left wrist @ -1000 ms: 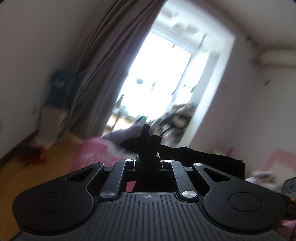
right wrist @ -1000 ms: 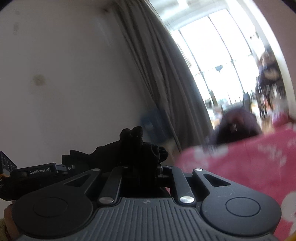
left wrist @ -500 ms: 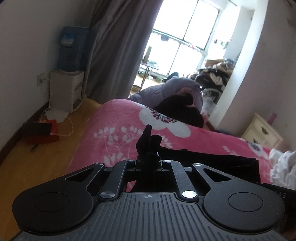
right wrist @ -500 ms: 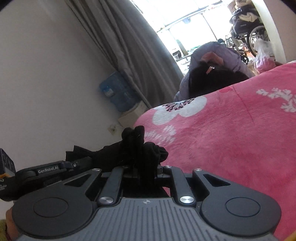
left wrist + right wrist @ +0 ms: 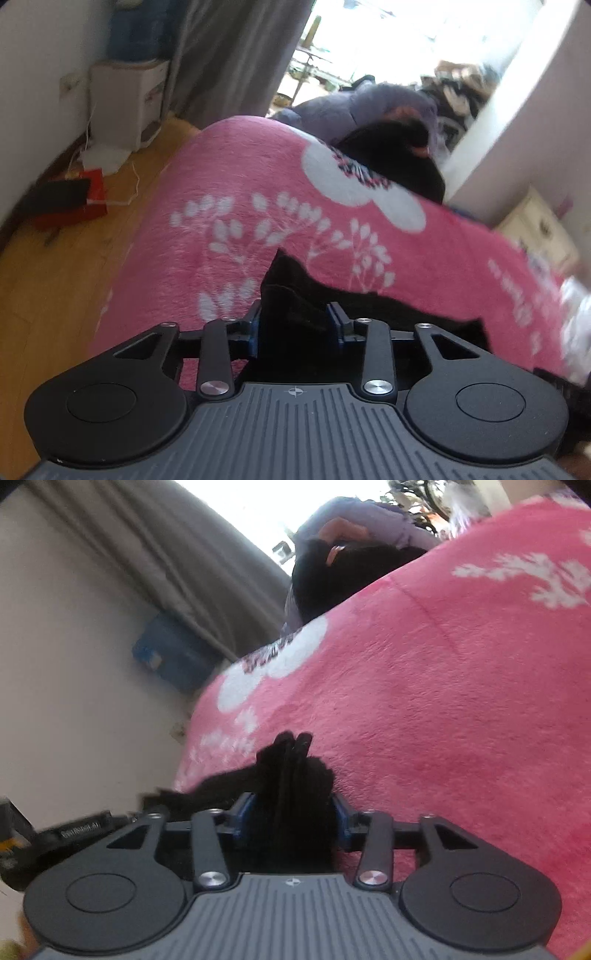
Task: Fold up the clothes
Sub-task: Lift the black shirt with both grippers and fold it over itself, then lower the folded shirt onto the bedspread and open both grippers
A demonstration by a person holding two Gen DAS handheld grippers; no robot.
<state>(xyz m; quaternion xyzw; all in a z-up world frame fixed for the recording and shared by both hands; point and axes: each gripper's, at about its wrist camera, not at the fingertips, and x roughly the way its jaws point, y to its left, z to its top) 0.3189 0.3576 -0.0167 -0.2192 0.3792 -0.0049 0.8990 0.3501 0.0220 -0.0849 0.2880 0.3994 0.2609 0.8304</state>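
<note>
The left claw (image 5: 295, 321) is pointing down at a bed covered by a pink blanket (image 5: 258, 206) with white flowers, and its jaws are opening, standing apart with a fold of the black garment (image 5: 291, 295) lying between them; the blue-edged pads are sitting at either side of the cloth, and the fabric looks slack rather than squeezed. From there the garment is stretching away to the right across the blanket as a low dark band. The right claw (image 5: 293, 808) is likewise angled down over the same pink blanket (image 5: 443, 701), and its jaws are opening too, spread wide with a bunched, pleated end of the black garment (image 5: 291, 768) standing up between them, its tip poking forward past the pads. In the right wrist view the cloth is trailing off to the left toward the other tool's black body, which is showing at the left edge. Beyond the bed's far end a person with dark hair (image 5: 340, 572) in a purple top is leaning at the mattress. A grey curtain (image 5: 229, 55) is hanging beside a bright window, a white water dispenser (image 5: 125, 99) is standing against the wall on the wooden floor (image 5: 55, 295), and a red and black box (image 5: 70, 203) is lying near it.
</note>
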